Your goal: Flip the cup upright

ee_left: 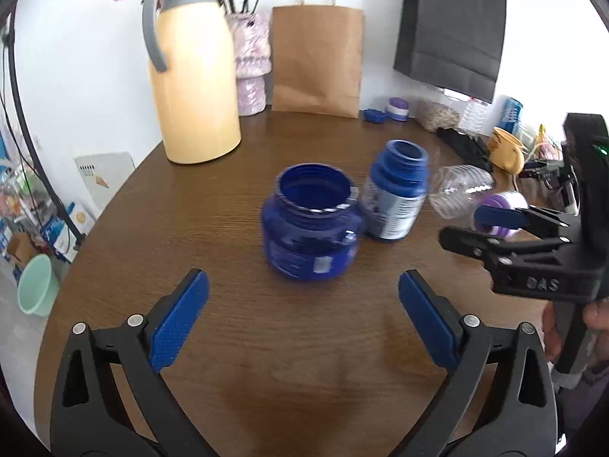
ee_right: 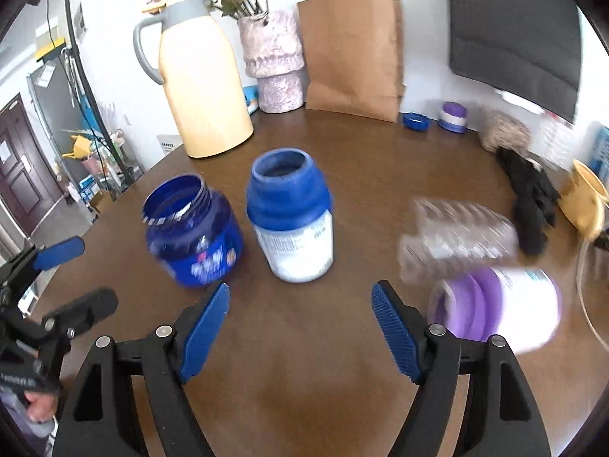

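Item: purple-and-white container (ee_right: 506, 304), lying on its side on the brown round table (ee_right: 304, 400), mouth toward the camera in the right wrist view, just right of our right gripper (ee_right: 300, 327). We take this as the cup to set upright, though the clear ribbed bottle (ee_right: 460, 236) lying just behind it is another candidate.

Handling, as we judge it: light, empty, stiff plastic, smooth walls likely to roll or slip. Best taken across the body near the middle, with the pads square to the wall.

Jaws: right gripper spread wide, nothing between the pads. Left gripper (ee_left: 304, 316) likewise spread and empty, facing the dark blue jar (ee_left: 312, 228), which stands upright beside the blue-topped white bottle (ee_left: 396, 194), also upright.

Views compared: the right wrist view shows the container's open purple mouth and its side label, though blurred. The left wrist view shows only a sliver of it behind the right gripper's fingers (ee_left: 498, 217), yet shows that gripper's whole frame and the hand (ee_left: 597, 316) holding it.
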The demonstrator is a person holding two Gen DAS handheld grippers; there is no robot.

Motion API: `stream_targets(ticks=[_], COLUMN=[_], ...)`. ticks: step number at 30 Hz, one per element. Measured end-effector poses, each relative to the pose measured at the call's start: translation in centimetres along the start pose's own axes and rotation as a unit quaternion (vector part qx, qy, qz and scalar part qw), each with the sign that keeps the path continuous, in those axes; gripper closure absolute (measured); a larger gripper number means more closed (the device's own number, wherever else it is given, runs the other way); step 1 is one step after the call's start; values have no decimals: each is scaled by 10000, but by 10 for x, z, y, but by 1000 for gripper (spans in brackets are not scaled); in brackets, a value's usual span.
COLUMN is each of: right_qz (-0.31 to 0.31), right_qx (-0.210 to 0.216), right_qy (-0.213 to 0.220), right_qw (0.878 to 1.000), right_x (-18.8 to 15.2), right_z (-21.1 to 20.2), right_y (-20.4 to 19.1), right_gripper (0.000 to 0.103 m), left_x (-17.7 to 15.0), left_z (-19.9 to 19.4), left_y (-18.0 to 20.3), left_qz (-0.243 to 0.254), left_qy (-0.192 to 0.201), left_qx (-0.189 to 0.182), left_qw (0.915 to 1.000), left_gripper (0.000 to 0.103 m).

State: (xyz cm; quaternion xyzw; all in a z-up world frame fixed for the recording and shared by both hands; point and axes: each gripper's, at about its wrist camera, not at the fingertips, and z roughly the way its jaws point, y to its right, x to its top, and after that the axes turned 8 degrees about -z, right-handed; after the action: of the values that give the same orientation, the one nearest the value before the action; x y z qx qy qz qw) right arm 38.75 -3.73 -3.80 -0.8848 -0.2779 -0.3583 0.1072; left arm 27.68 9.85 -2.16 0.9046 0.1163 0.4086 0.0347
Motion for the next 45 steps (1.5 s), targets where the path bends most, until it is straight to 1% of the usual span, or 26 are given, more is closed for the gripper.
stream_targets(ticks=[3,5,8,11,15,21,25,29,32,33,35,38,42,45], right_qz=[96,183,325,451,553,610,538,588,646,634,570,468,586,698], right_qx=[-51,-86,-171,-336,-459,-416,-543,-652,-657,-675,-723,-794,-724,-636], right_qy=[180,349,556,645,674,753,797,877,870,853,890,873,854,906], right_qw=[9998,9992,9978,9963,9951,9944,9939,9923,9919,9920,9918,9919,9920,9914], right_x=[-16,-28,-44,-59,-75,-97,-107,-126,-136,-138,-142,-153,-174,-190], right_z=[-34,-60,-93,-118,-138,-162,-176,-192,-198,-199,-205,-212,-222,-229], right_y=[6,11,19,25,28,11,-9,-29,-42,-46,-56,-68,-78,-91], right_gripper=[22,22,22,22,22,22,22,22,22,22,22,22,22,22], left_x=[-3,-6,-14,-23,-32,-47,-56,-73,-84,-87,-92,-104,-130,-155], left_z=[-16,-25,-39,-55,-72,-94,-110,-130,-144,-148,-155,-167,-184,-190], left_y=[18,31,48,66,76,76,70,63,62,62,59,56,47,42], left_qz=[25,6,74,257,309,349,362,466,703,710,701,607,451,501], left_qy=[76,87,144,301,373,440,537,634,727,751,775,778,701,578], left_qx=[4,-21,-41,-61,-185,-246,-347,-359,-272,-251,-208,-34,73,294], left_qw=[10000,10000,9999,9992,9987,9981,9973,9963,9945,9943,9943,9951,9965,9966], left_gripper=[3,0,0,0,0,0,0,0,0,0,0,0,0,0])
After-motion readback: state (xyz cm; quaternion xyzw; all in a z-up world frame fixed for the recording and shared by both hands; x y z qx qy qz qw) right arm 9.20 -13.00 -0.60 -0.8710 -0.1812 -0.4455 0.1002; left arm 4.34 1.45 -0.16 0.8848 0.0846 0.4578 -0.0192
